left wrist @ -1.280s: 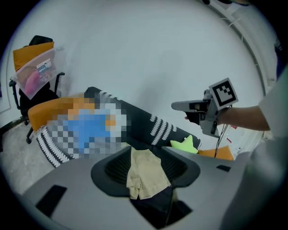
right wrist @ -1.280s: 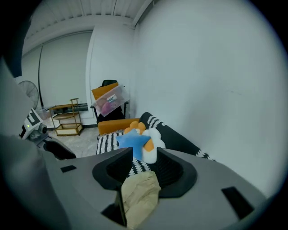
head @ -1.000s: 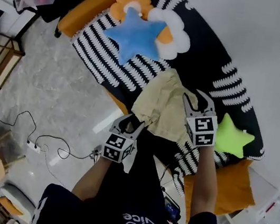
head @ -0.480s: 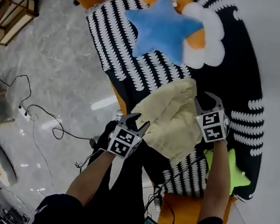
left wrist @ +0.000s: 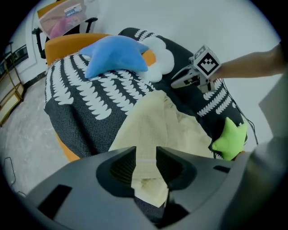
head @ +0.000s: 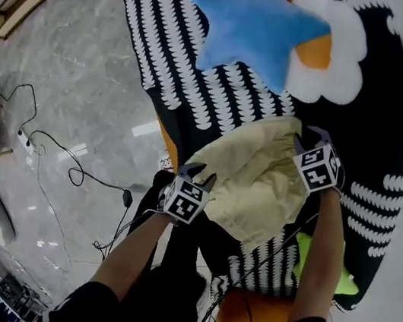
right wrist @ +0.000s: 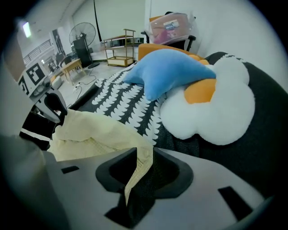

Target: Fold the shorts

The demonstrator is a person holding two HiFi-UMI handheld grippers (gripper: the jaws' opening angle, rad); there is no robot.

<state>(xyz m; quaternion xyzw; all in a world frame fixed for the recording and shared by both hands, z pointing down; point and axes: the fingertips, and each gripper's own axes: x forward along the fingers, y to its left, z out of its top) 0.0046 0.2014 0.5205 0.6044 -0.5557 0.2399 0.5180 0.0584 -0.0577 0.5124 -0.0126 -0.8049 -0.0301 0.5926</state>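
Grey marble floor (head: 75, 88); white wall (left wrist: 202, 22); wooden shelf (right wrist: 118, 45)

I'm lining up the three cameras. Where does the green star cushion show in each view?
Head view: green star cushion at lower right, partly behind the person's right arm.
Left gripper view: green star cushion at the right, just past the shorts.
Right gripper view: not in it.
Shared landmark: the blue star cushion, also in the left gripper view and the right gripper view.
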